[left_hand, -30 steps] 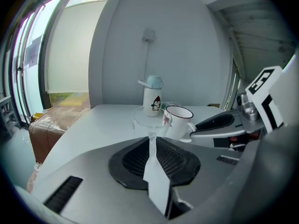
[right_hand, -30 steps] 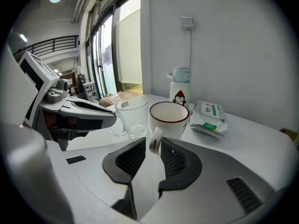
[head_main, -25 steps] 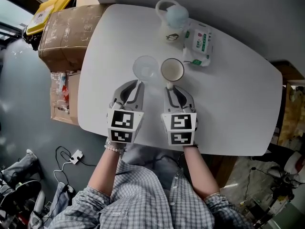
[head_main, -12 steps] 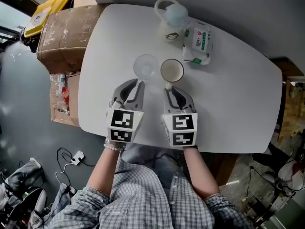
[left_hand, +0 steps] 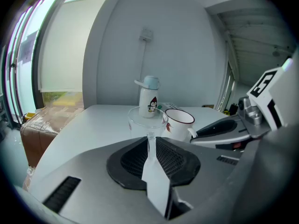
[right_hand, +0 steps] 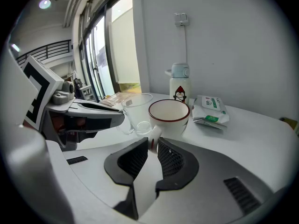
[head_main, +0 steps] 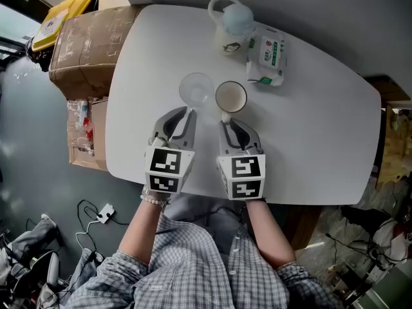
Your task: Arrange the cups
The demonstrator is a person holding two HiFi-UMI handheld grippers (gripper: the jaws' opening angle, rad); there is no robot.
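A clear glass cup [head_main: 196, 89] and a white mug with a red rim [head_main: 231, 96] stand side by side on the white table [head_main: 322, 127]. My left gripper [head_main: 190, 111] is shut on the glass cup's handle, which shows as a thin clear strip between the jaws in the left gripper view [left_hand: 150, 139]. My right gripper [head_main: 225, 116] is shut on the mug's handle, pinched between the black pads in the right gripper view [right_hand: 153, 141]. Both cups rest upright on the table, the glass cup [right_hand: 136, 108] just left of the mug [right_hand: 169, 115].
A white bottle with a penguin picture and pale blue cap [head_main: 232, 21] stands at the table's far edge, with a pack of wet wipes [head_main: 267, 56] to its right. A cardboard box [head_main: 84, 40] sits on the floor beyond the table's left edge.
The right gripper with the mug has edged very slightly left toward the glass cup. The left gripper has stayed where it was.
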